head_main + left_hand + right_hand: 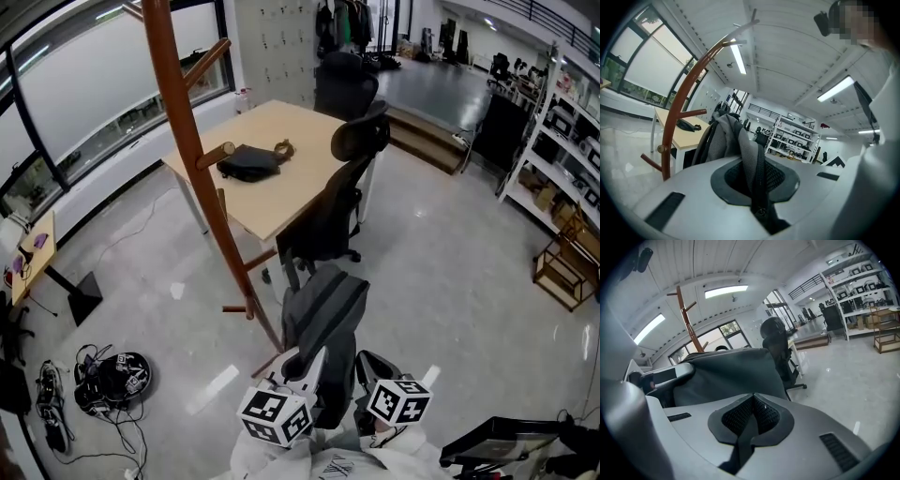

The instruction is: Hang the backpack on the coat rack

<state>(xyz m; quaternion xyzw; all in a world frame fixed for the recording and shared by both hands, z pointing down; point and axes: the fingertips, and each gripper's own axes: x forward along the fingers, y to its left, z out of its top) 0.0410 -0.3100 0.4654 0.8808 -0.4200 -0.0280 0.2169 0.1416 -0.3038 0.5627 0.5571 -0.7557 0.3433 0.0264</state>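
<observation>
Grey backpack [323, 319] hangs upright just ahead of the left claw [758, 194], clamped on its shoulder strap [749, 152], and the right claw [750, 417], clamped on dark webbing [744, 444]. Coat rack [192, 150] stands ahead-left, nearer the left claw.

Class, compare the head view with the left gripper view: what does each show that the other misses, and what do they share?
Only the head view: the marker cubes and a cable tangle. Only the left gripper view: ceiling lights and the strap pinched in the left gripper. Shared: coat rack, backpack, table.
</observation>
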